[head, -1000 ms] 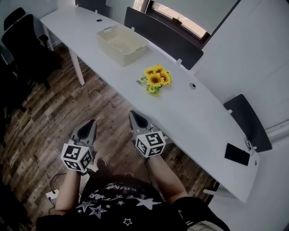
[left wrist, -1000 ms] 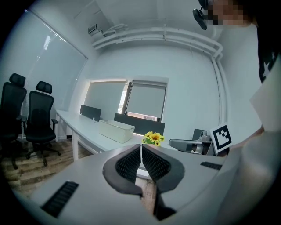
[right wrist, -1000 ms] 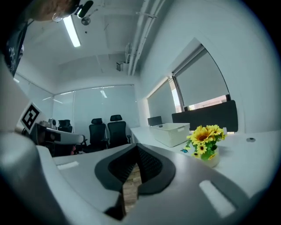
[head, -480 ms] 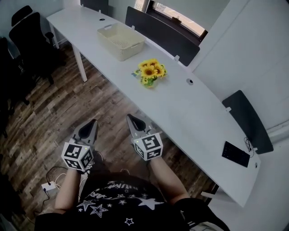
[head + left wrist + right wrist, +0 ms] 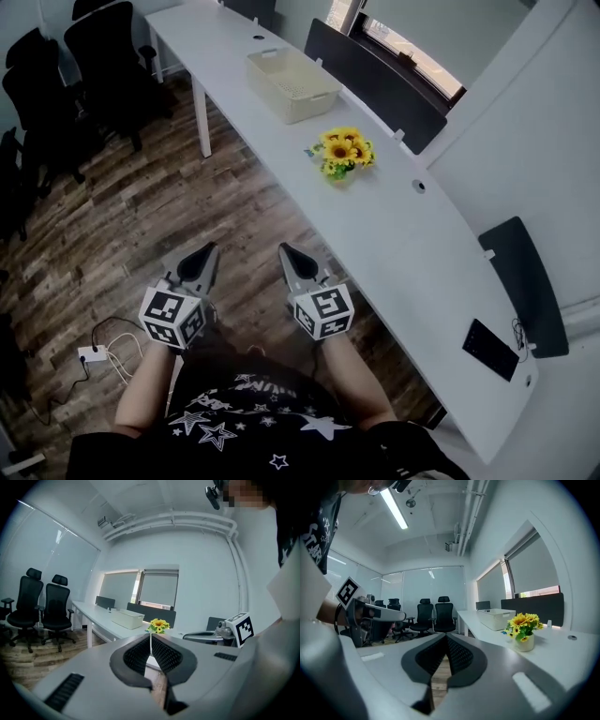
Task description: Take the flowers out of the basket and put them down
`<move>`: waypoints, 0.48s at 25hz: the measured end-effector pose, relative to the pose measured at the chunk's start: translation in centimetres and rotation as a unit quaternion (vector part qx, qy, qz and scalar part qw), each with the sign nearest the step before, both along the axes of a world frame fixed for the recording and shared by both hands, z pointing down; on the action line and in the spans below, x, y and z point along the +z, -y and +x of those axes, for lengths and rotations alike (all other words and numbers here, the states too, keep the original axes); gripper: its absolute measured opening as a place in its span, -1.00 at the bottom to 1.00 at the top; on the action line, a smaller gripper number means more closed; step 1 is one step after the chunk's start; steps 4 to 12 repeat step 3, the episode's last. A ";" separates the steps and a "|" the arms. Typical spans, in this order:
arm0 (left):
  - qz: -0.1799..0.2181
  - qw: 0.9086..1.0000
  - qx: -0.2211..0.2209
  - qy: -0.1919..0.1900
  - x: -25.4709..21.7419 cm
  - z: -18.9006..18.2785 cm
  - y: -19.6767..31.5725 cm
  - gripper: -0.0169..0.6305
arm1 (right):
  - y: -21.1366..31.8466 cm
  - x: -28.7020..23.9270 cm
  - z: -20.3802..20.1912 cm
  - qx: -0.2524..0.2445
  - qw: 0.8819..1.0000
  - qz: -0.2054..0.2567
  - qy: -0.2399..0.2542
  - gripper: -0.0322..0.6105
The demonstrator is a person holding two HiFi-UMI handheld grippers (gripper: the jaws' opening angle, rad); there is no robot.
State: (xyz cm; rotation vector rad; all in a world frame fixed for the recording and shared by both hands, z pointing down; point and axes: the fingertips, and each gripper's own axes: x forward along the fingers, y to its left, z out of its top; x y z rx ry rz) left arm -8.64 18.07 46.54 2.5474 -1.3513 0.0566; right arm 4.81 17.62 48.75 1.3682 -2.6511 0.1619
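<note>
On long white surface (image 5: 394, 234), yellow flowers (image 5: 345, 155) upright, near cream basket (image 5: 292, 84) but apart from it; small dark slab (image 5: 489, 350) toward the right end; left tool (image 5: 208, 251) and right tool (image 5: 286, 251) side by side over wood floor (image 5: 141, 216), jaws together, well apart from flowers; black chairs (image 5: 66, 75) at upper left; white power strip (image 5: 91, 353) on floor.
</note>
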 end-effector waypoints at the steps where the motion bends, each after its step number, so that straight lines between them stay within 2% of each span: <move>1: 0.000 1.000 -0.004 0.000 0.0 -0.4 -0.2 -0.90 | -0.1 0.0 -0.3 -0.005 1.000 0.000 0.002 -0.89; 12: 0.002 1.000 -0.014 -0.001 -0.1 -1.2 -0.5 -0.90 | -0.3 -0.1 -1.1 -0.015 1.000 0.001 0.003 -0.89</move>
